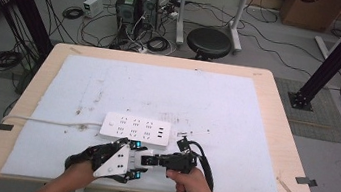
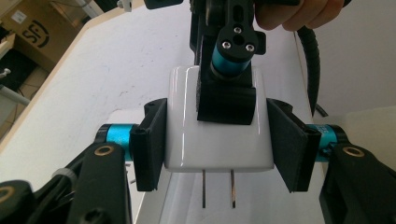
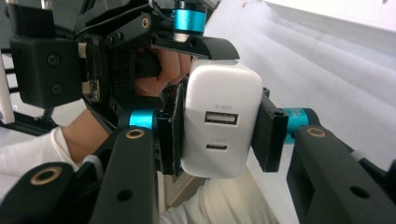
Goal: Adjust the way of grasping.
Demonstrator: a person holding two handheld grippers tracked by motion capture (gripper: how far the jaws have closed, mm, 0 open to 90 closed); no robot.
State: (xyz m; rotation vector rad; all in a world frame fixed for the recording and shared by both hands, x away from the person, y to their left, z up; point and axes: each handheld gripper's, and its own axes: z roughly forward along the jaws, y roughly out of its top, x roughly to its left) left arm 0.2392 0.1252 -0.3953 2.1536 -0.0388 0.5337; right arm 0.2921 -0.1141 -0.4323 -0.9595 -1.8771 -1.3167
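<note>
A white USB charger with two metal prongs is held between both grippers just above the near part of the table. My left gripper is shut on its two sides. My right gripper is shut on it across the other pair of faces, and the two USB ports face that camera. In the high view the charger sits between the left gripper and the right gripper. A white power strip lies flat just beyond them, sockets up.
The strip's white cord runs left over the white mat and off the wooden table's edge. A black stool, computer towers and loose cables stand on the floor beyond the table.
</note>
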